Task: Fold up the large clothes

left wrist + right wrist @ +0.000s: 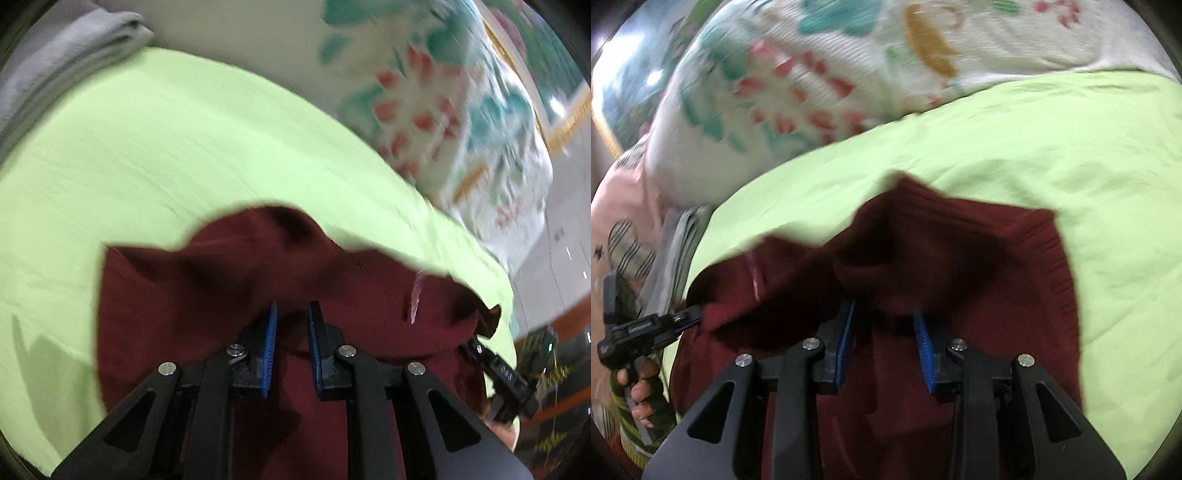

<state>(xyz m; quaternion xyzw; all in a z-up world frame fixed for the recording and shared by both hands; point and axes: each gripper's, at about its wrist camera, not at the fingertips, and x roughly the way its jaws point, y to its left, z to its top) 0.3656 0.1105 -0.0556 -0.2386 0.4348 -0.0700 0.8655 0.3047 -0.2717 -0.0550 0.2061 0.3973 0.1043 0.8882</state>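
A dark red knitted garment lies bunched on a light green bedsheet; it also shows in the right wrist view. My left gripper is shut on a fold of the garment, blue pads pinching cloth. My right gripper is shut on another fold, its blue pads gripping cloth. In the left wrist view the right gripper bites the garment's right edge. In the right wrist view the left gripper bites its left edge. Both views are motion-blurred.
A white quilt with red and teal flowers is heaped at the far side of the bed, also in the right wrist view. A folded grey cloth lies at the sheet's far left. A pink printed cushion sits left.
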